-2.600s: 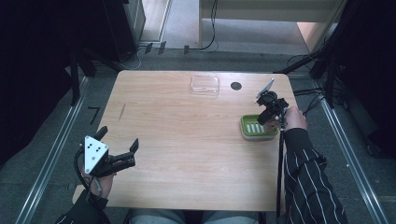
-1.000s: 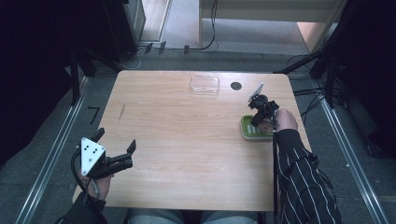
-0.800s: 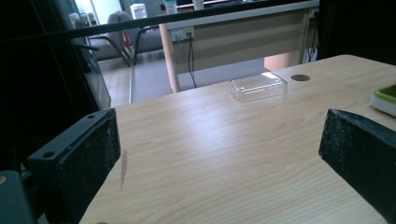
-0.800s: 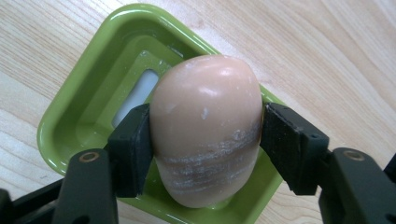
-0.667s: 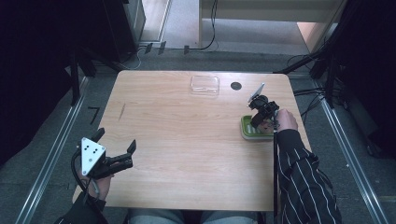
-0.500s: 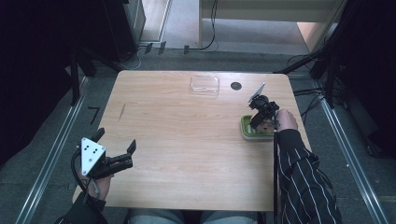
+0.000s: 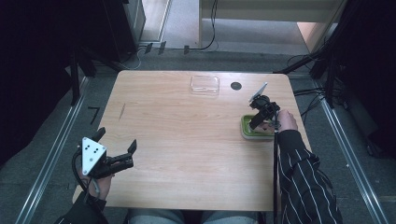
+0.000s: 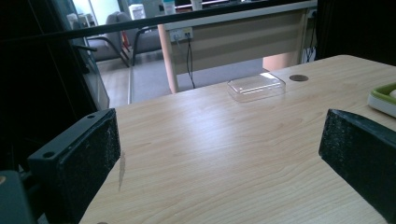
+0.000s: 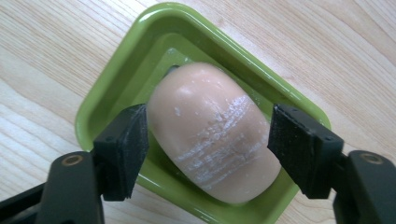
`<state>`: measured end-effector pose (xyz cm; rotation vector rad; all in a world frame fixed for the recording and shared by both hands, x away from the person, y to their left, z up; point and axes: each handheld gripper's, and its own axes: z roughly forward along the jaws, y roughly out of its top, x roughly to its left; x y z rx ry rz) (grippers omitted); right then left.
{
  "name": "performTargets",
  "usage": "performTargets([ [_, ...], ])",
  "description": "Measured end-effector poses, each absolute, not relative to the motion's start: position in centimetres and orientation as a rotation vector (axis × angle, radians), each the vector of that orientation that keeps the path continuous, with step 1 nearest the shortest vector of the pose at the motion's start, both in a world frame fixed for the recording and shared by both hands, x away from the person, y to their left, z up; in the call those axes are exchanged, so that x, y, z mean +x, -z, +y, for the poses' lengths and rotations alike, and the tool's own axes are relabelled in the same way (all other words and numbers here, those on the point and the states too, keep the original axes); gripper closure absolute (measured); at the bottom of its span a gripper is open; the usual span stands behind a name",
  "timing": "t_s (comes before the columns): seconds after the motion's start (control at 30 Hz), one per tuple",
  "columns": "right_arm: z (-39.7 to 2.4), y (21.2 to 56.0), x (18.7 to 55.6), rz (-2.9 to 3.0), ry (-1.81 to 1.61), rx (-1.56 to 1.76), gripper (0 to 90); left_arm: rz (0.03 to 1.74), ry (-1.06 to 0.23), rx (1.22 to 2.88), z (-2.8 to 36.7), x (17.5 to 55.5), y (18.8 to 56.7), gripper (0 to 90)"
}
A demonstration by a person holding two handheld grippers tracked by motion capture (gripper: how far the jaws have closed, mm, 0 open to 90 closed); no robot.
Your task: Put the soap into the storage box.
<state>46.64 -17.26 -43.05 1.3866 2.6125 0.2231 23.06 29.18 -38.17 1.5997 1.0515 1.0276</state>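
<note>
Green soap dish (image 9: 116, 84): rounded-rectangle tray of glossy plastic with a raised rim, its near corner cut off by the bottom edge of the right gripper view; in the high view the dish (image 7: 246, 130) sits near the table's right edge, largely covered by the right gripper (image 7: 259, 116) and the hand behind it. Soap bar (image 9: 212, 130): smooth, pale peach, oval, streaked with white scuffs across its top, lying in the dish; its underside and the dish floor beneath are hidden. Right gripper (image 9: 208, 140): jaws spread to either side of the bar, the left pad touching or almost touching the soap's flank, the right pad with a slight gap; whether it actually presses cannot be told. Left gripper (image 7: 116, 156): held over the table's near left corner, well apart from the dish, jaws wide apart and holding nothing; in its own view the gripper (image 8: 219, 158) shows two black foam-faced pads, both cropped by the frame edges. Table (image 7: 177, 140): light wood-grain top, rounded corners. Clear plastic lid (image 7: 205, 84): shallow, rectangular, transparent, at the far middle of the table. Dark round disc (image 7: 236, 86): just right of the lid, too small to identify. Striped sleeve (image 7: 299, 182): on the person's right forearm
</note>
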Motion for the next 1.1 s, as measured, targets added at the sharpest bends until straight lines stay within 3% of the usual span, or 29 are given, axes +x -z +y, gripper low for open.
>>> performTargets([
  [0.37, -17.6, 42.3, 45.4, 2.601, -0.248, 1.398, 16.2, 1.036, -1.017, 1.603, 28.7, 23.4, 38.2, 0.0],
  [1.1, -17.8, 42.2, 42.2, 2.621, -0.215, 1.444, 12.9, 1.010, -0.994, 1.617, 28.0, 24.1, 38.1, 0.0],
])
